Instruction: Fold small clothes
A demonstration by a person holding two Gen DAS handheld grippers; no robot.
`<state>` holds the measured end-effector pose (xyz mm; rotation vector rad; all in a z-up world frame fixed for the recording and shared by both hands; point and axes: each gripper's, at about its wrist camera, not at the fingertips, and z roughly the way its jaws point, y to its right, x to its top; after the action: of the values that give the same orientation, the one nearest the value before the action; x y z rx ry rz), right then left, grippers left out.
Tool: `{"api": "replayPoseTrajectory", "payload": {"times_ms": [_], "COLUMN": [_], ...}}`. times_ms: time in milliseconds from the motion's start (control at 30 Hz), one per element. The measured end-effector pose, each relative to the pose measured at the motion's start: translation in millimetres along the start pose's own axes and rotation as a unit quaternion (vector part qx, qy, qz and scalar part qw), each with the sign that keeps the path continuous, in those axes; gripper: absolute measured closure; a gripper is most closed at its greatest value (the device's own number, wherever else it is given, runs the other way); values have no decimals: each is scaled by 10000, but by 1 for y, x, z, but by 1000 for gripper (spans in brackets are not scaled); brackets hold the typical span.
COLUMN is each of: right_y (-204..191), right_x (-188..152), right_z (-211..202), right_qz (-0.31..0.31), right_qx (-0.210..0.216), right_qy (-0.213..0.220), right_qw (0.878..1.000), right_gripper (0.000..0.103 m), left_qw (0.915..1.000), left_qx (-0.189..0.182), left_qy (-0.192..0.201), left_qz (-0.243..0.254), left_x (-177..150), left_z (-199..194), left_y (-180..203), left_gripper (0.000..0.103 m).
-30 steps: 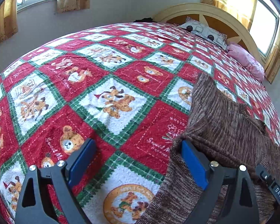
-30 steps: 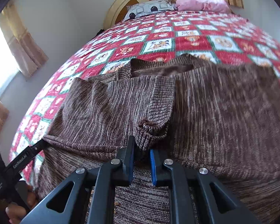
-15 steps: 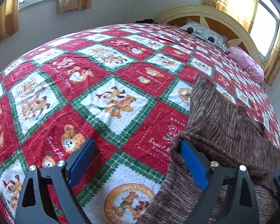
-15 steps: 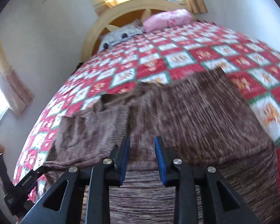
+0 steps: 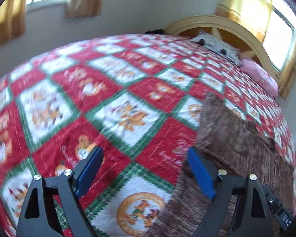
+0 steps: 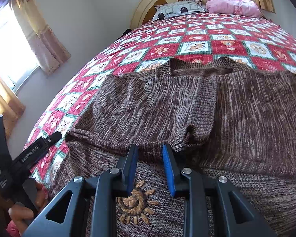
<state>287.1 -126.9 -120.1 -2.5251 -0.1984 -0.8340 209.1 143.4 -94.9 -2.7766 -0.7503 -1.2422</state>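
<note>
A brown knit sweater (image 6: 236, 114) lies flat on the bed, its left sleeve (image 6: 148, 106) folded across the chest with the cuff (image 6: 189, 136) near the middle. My right gripper (image 6: 150, 152) hovers just before the cuff, jaws open a little, holding nothing. An embroidered sun (image 6: 135, 203) shows below it. In the left wrist view the sweater (image 5: 236, 138) lies at the right. My left gripper (image 5: 144, 158) is wide open and empty above the quilt, its right finger (image 5: 199, 173) at the sweater's edge. The left gripper's body also shows in the right wrist view (image 6: 29, 154).
The bed wears a red, green and white teddy-bear quilt (image 5: 88, 102). A patterned pillow (image 6: 177, 9) and a pink pillow (image 6: 232, 6) lie by the cream headboard (image 6: 148, 4). Curtained windows (image 6: 7, 45) flank the bed.
My right gripper has let go of the sleeve cuff, which now lies on the sweater's chest, and opened a little. My left gripper stayed open and shifted slightly.
</note>
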Motion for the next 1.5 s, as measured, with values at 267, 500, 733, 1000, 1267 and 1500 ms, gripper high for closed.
{"api": "replayPoseTrajectory", "payload": {"times_ms": [267,500,733,1000,1267,1500], "right_y": [7,12,10,5,27,19], "right_x": [-8,-15,-9,59,61,53], "right_z": [-5,-9,-38,-7,45,15], "right_qz": [160,329,229,-190,-58,-17], "right_qx": [240,395,555,-350,-897,-718], "right_qy": [7,-137,-49,292,31,199], "right_qw": [9996,9986,9982,9988,9959,9972], "right_gripper": [76,76,76,76,75,75], "left_qw": [9892,9897,9917,9912,9913,9915], "left_qx": [-816,-165,-107,-63,9,66], "left_qy": [-42,-850,-845,-851,-850,-857], "left_qz": [1216,1143,960,1011,1008,979], "left_x": [35,9,3,2,3,3], "left_z": [0,50,50,53,55,56], "left_y": [81,76,57,58,58,57], "left_gripper": [13,14,10,5,2,0]}}
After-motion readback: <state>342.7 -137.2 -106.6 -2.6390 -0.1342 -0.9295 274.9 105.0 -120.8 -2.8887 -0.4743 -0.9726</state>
